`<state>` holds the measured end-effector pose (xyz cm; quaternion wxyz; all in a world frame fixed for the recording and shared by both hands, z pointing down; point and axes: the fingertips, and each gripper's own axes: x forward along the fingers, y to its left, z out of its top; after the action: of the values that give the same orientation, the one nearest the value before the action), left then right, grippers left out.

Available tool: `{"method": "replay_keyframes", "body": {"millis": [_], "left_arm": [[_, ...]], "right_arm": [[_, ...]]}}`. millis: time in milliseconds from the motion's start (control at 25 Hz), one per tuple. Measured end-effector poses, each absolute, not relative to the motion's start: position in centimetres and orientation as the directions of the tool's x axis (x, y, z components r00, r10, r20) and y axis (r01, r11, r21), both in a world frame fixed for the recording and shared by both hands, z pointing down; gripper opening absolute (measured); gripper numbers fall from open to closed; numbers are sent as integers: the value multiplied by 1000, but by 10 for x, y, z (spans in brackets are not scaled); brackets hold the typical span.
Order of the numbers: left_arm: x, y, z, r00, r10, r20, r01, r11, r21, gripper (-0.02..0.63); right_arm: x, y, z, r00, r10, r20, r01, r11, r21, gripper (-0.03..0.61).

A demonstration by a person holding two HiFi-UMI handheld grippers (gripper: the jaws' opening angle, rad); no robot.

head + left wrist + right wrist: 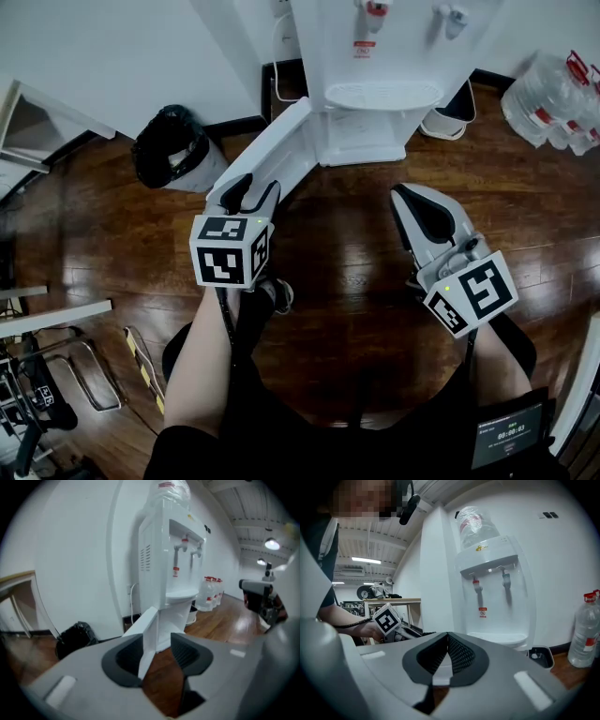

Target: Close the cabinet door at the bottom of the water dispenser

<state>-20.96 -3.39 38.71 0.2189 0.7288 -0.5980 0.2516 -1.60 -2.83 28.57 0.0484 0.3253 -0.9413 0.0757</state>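
The white water dispenser (pixel 375 56) stands against the wall at the top of the head view. Its bottom cabinet door (pixel 281 150) is swung wide open, slanting down to the left. My left gripper (pixel 253 192) is at the door's free edge. In the left gripper view the door's edge (pixel 149 630) stands between the jaws of the left gripper (pixel 157 653). It lies close to the left pad, and floor shows between it and the right pad. My right gripper (pixel 412 202) hovers to the right, apart from the door, shut and empty. It faces the dispenser (pixel 497 588).
A black rubbish bag (pixel 169 145) sits left of the door by the wall. A small white bin (pixel 450 117) and large water bottles (pixel 553 98) stand right of the dispenser. A metal frame (pixel 84 375) lies at lower left. The person's shoe (pixel 279 295) is on the wooden floor.
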Motion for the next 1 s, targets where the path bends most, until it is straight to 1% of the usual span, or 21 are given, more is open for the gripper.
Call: {"method": "replay_keyframes", "body": {"millis": [40,160,240,320,440,560,640,680,840,1000], "left_arm": [[-218,-35,388,135,-751,647,-978,-205,-35,211],[-253,-36,402,44,-707,706,-949,-250,-191,282],[-276,-32,416,11,-667,745,-940,-261,-220,331],[-294,-24,432,12,-617,787,-941,-273,-200,353],[-312,-10,458,25,-531,847,-927,-329,-179,353],[-314,-5,476,52,-486,872,-912,-380,-157,349],[-314,-7,480,44,-478,877,-904,-393,-169,283],[-314,-8,480,30,-471,881,-901,-395,-181,233],[-305,1,481,18,-420,907,-897,-407,-170,221],[-288,11,482,28,-395,918,-891,-427,-156,216]], "right_arm": [[-20,-32,284,-787,-601,139,-615,781,-108,5],[-34,-44,280,-800,-584,134,-598,795,-102,5],[-44,-51,280,-813,-567,135,-580,808,-101,5],[-53,-57,281,-824,-548,141,-563,820,-102,5],[-67,-66,286,-840,-520,153,-538,836,-112,5],[-78,-72,294,-852,-496,170,-517,847,-121,5],[-84,-75,299,-857,-483,181,-507,853,-127,5],[-86,-76,302,-859,-477,186,-503,854,-131,5],[-88,-76,305,-863,-466,193,-495,857,-142,5],[-84,-72,309,-858,-476,195,-503,855,-126,5]]}}
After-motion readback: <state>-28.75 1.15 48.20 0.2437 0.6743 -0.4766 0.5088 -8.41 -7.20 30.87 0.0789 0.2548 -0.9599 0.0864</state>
